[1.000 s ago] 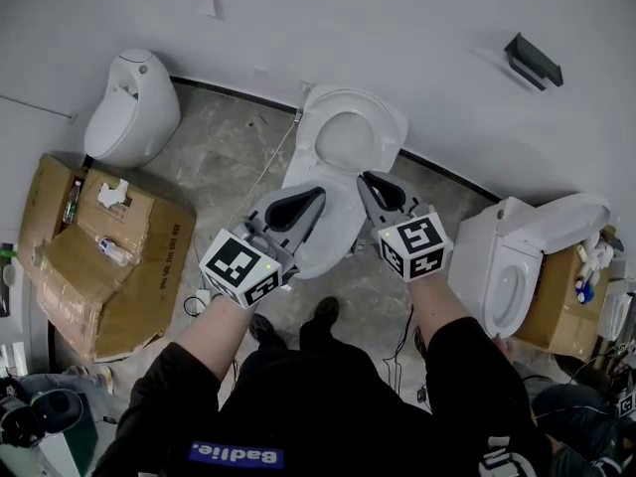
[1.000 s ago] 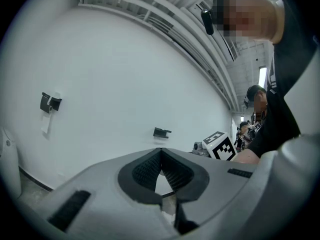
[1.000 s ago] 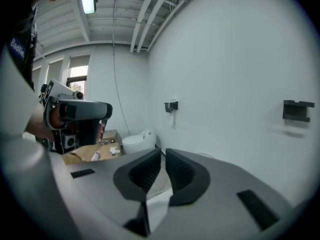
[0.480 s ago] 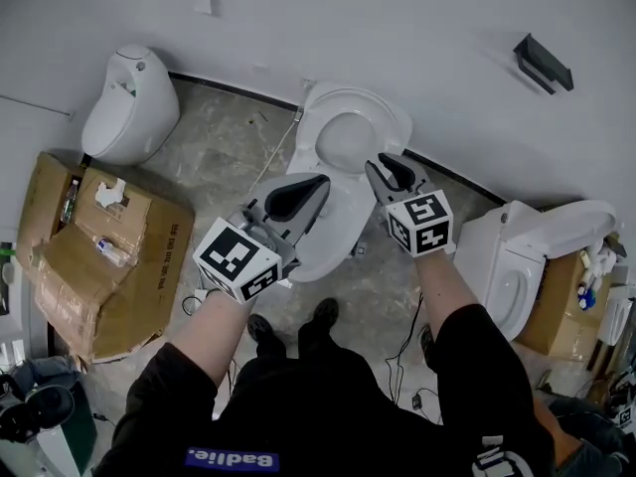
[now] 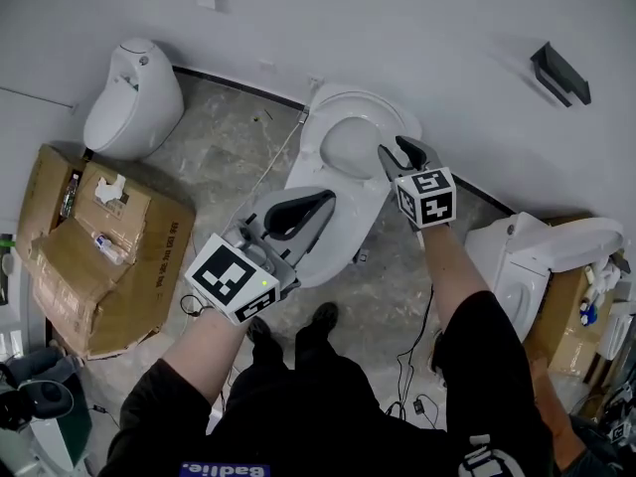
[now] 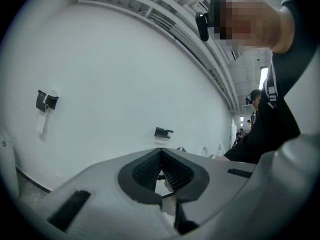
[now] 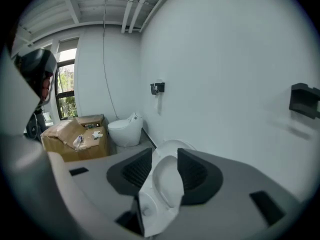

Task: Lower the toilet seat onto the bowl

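Head view puts the person square in front of the white ceramic bowl (image 5: 350, 225), with dark sleeves stretched toward it. Nearest to them, over the bowl's near left side, hangs the left gripper (image 5: 324, 200). Its own view shows the dark ribbed fingers (image 6: 144, 170) clenched tip to tip with nothing between them. They point up at the blank wall, so this gripper has no part in the job at present.

Further on, at the bowl's far right, the right gripper (image 5: 404, 151) is held out with its fingers (image 7: 134, 171) spread wide and empty. Its view frames the whole toilet in the gap, so I would judge it near the seat but not touching.

Beyond that, the white oval plastic toilet seat (image 5: 343, 104) looks to be up. It tilts back toward the pale wall behind the bowl, with its ring facing outward and not lying flat on the rim.

As I read it, none of the task proper is done. The right gripper is only at the approach and the seat is not gripped. Taking hold, swinging it forward and setting it down are all left.

Well to the bowl's left sit a battered brown cardboard box (image 5: 139, 286) and a second white toilet (image 5: 134, 97). A third white toilet (image 5: 556, 238) stands to its right.
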